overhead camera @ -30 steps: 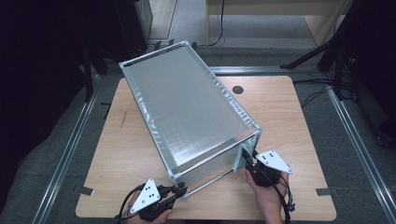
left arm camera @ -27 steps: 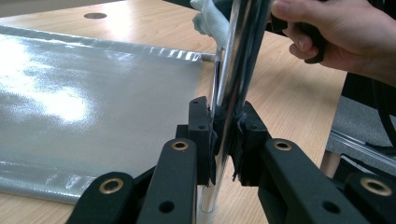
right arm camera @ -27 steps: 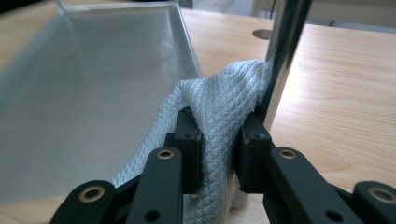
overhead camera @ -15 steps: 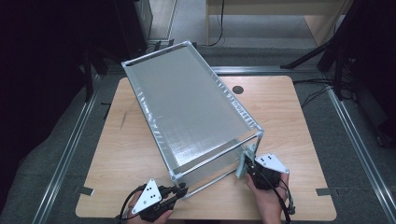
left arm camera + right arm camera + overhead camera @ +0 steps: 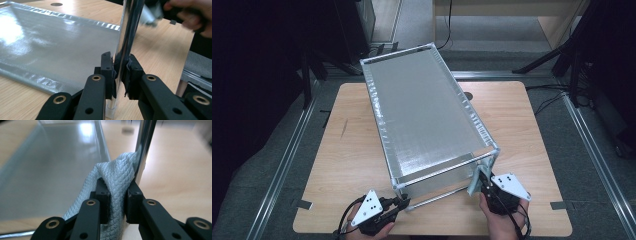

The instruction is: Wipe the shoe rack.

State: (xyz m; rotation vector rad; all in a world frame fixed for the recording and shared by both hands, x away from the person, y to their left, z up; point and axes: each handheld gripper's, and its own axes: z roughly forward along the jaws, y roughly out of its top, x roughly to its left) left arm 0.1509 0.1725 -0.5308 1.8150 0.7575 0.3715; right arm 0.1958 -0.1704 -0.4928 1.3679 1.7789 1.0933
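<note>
A chrome-framed rack (image 5: 427, 115) with grey fabric shelves stands slantwise on the wooden table (image 5: 537, 130). My left gripper (image 5: 404, 202) is at the rack's near left corner, low down. In the left gripper view this gripper (image 5: 121, 72) is shut on the chrome post (image 5: 130, 27), beside the lower fabric shelf (image 5: 50, 42). My right gripper (image 5: 482, 180) is at the near right post. It (image 5: 117, 195) is shut on a pale quilted cloth (image 5: 115, 177), which presses against that post (image 5: 145, 145). The cloth (image 5: 474, 184) hangs beside the post's foot.
The rack takes up the table's middle, with bare wood on both sides. A small round hole (image 5: 468, 95) lies in the tabletop behind the rack. Metal rails (image 5: 287, 160) run along the floor on both sides, and dark stands and cables (image 5: 562, 65) are at the back right.
The rack's far end has swung to the right. Both grippers kept their hold at the near posts; the right one with the cloth shifted slightly along its post.
</note>
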